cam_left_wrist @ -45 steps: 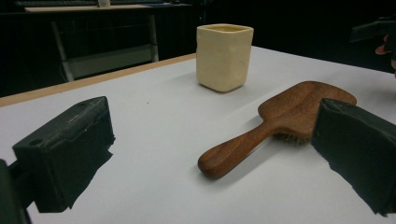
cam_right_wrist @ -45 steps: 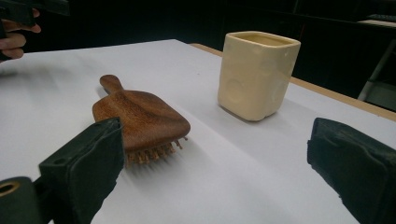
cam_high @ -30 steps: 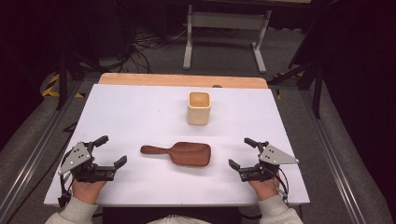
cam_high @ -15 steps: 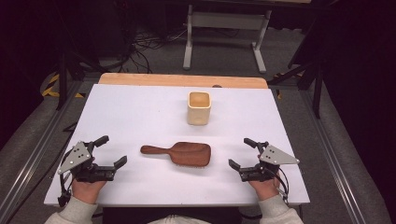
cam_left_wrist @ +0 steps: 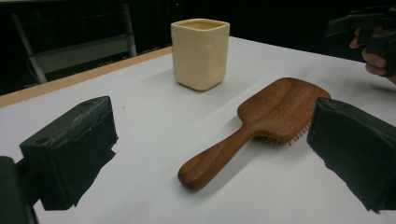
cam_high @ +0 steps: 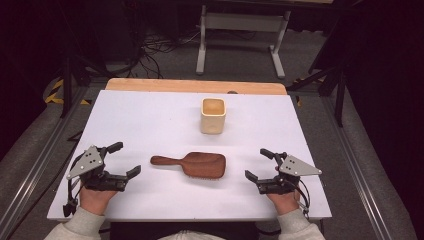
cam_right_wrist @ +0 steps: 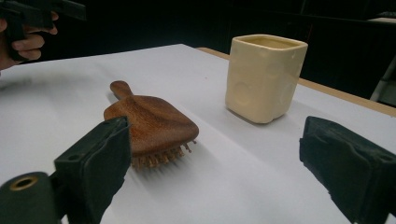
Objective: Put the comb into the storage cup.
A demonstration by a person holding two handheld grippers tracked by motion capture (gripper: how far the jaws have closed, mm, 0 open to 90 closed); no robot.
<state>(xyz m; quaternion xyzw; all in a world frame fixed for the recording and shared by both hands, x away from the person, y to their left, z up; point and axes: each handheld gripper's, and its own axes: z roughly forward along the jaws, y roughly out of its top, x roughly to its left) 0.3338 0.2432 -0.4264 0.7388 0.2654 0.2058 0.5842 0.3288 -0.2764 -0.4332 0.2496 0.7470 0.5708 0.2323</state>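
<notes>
Left gripper view: hairbrush [cam_left_wrist: 261, 121] bristles half hidden; both grippers' jaws wide, empty.

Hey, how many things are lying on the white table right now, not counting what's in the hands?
2: a wooden hairbrush lying bristles-down near the middle, and a cream cup standing upright behind it, toward the far edge.

No readable text, label or number anywhere
</notes>
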